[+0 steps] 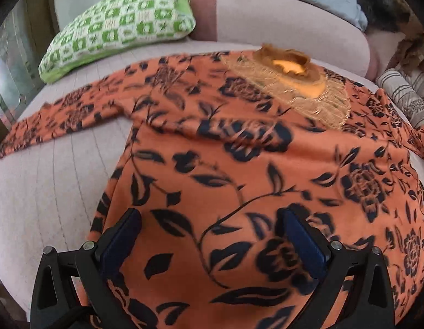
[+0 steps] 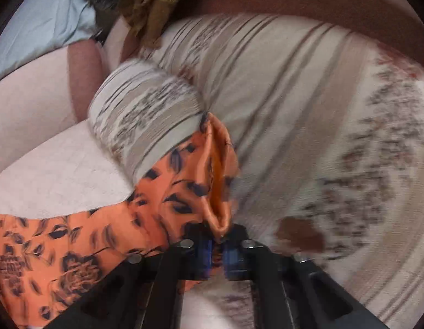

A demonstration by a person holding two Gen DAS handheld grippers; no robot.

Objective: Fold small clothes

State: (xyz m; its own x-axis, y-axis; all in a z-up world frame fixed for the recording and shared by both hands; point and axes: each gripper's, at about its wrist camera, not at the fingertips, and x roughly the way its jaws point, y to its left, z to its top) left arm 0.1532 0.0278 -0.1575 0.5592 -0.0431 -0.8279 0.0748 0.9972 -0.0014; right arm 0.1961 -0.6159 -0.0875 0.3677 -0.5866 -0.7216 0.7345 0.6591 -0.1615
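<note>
Pale quilted sofa seat (image 1: 56, 192) under me, green checked cushion (image 1: 116, 24) at the back, and the orange floral top (image 1: 239, 164) lies spread face up across it, neckline (image 1: 291, 68) away from me, long axis running from my left claw (image 1: 209, 219) up towards that collar. Left claw is released, fingers wide apart, hovering over the hem end of the body with cloth showing between them but nothing pinched. Right claw (image 2: 217, 242) is clenched on the sleeve cuff (image 2: 220, 192), the satin lining showing at the opening, right beside a striped beige cushion (image 2: 308, 109) and a rolled one (image 2: 146, 115) that the sleeve touches. So the right arm owns the sleeve, and the body of the top lies to its left; I reckon the fold means carrying that cuff leftward across the chest. Fabric looks thin, slippery, a bit rumpled at the near shoulder, left sleeve (image 1: 61, 115) stretched out flat
</note>
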